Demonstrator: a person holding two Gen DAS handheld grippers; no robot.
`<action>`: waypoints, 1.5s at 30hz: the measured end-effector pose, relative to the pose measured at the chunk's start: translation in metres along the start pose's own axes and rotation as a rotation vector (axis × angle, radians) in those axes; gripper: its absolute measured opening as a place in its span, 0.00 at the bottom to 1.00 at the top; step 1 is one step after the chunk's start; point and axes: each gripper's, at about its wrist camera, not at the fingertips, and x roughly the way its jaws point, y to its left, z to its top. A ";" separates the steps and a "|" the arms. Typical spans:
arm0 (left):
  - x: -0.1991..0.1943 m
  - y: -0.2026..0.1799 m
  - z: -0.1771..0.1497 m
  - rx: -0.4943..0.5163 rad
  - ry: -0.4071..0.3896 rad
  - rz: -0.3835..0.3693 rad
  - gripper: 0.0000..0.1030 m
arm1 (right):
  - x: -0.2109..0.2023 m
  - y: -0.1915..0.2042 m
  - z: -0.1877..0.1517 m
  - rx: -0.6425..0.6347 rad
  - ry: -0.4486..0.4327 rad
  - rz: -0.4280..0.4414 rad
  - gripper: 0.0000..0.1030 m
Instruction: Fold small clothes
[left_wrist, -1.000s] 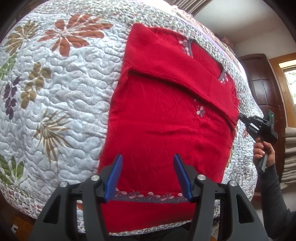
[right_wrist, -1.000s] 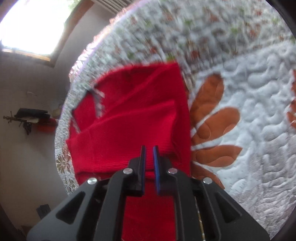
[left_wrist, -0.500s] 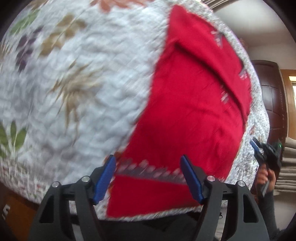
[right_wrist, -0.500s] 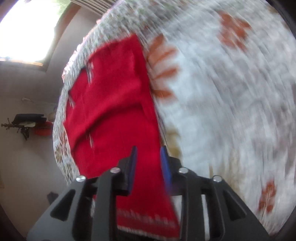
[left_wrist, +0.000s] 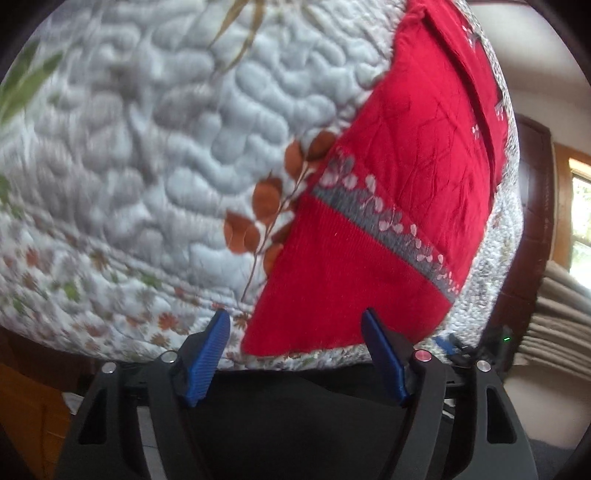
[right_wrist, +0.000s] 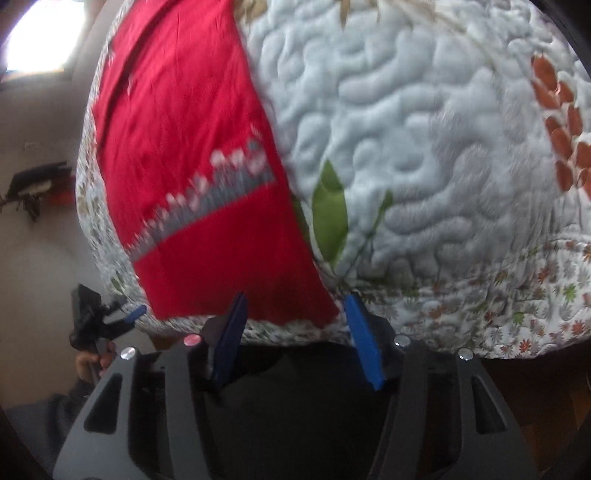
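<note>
A red sweater (left_wrist: 406, 155) lies flat on the quilted bed cover (left_wrist: 147, 147), with one sleeve folded across its upper part. Its grey flowered band (left_wrist: 384, 218) runs just above the hem, which lies at the bed's near edge. My left gripper (left_wrist: 295, 321) is open and straddles the hem's left corner without touching it. In the right wrist view the sweater (right_wrist: 177, 110) fills the left side. My right gripper (right_wrist: 295, 302) is open just below the hem's right corner. The left gripper's blue fingertip (right_wrist: 136, 312) shows at the far left, held by a hand (right_wrist: 88, 362).
The floral quilt (right_wrist: 424, 147) spreads wide beside the sweater. A dark wooden door (left_wrist: 532, 221), a window (left_wrist: 580, 221) and beige folded fabric (left_wrist: 554, 314) stand beyond the bed. The person's dark clothing fills the space under both grippers.
The right gripper, nearly shut over the folded sleeve a second ago, has opened and dropped to the hem. The left gripper has also moved down and left to the hem's corner.
</note>
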 end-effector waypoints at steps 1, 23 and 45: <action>-0.001 0.005 -0.001 -0.006 0.003 -0.005 0.75 | 0.005 0.001 -0.001 -0.005 0.003 -0.006 0.54; 0.028 -0.021 0.005 0.032 0.100 0.113 0.09 | 0.051 0.011 -0.005 0.023 0.040 0.051 0.38; -0.081 -0.056 -0.024 0.070 -0.094 -0.217 0.07 | -0.064 0.048 -0.006 -0.026 -0.152 0.267 0.07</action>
